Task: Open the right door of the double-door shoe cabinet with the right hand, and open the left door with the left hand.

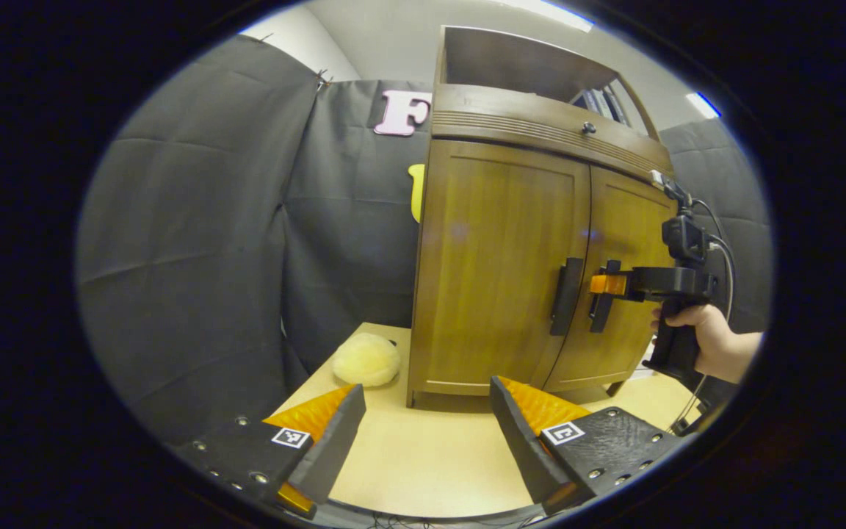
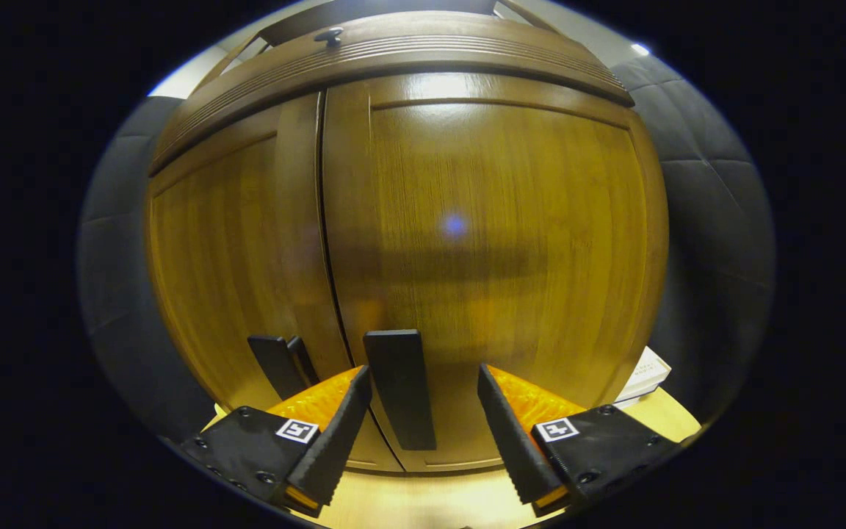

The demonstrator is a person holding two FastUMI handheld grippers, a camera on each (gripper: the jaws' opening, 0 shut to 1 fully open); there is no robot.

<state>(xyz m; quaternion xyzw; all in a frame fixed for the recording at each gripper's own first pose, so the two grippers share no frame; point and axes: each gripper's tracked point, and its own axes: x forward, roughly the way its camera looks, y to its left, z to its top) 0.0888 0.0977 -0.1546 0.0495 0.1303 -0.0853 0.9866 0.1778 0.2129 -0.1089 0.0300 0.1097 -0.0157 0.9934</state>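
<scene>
Shoe cabinet [image 1: 496,272] on the counter [image 1: 423,455], both doors shut. Right gripper [image 2: 423,433], spread open, straddles the right door handle [image 2: 399,388]: a rigid, smooth bar, best pinched mid-length. Left gripper [image 1: 427,433] waits open, well short of the cabinet.

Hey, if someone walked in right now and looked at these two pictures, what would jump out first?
The tall wooden shoe cabinet standing on the pale table, both doors closed. Next, the right gripper held in a hand at the right door handle, its fingers open on either side of it. A fluffy yellow ball lies on the table left of the cabinet.
</scene>
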